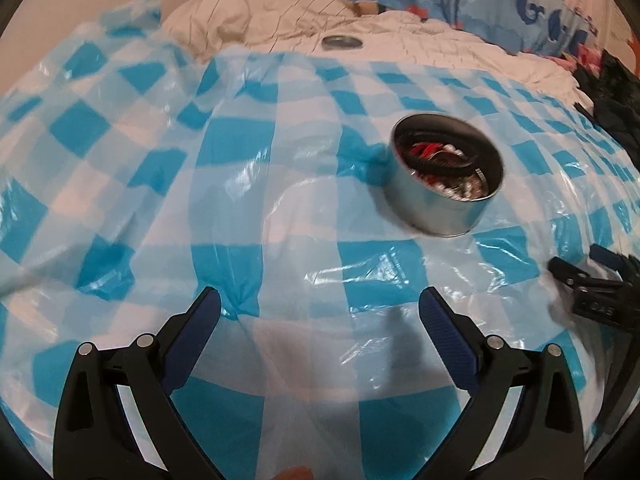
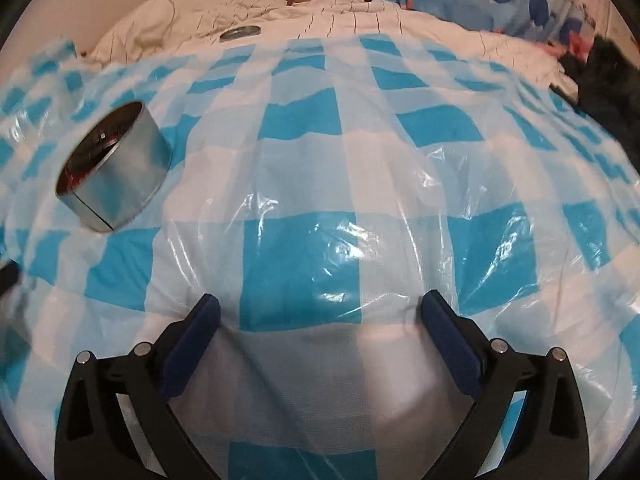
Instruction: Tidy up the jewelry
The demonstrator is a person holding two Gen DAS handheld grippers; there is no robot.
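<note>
- Left gripper, nearest the lens, stands wide with nothing between its fingers; right gripper likewise wide and empty.
- Round metal tin sits open ahead and right of the left tongs, likely so jewelry drops in easily.
- Its lid lies well beyond on the white bedding.
- Checked plastic sheet underlies everything.
- Pieces inside blurred; red and dark strands only.
</note>
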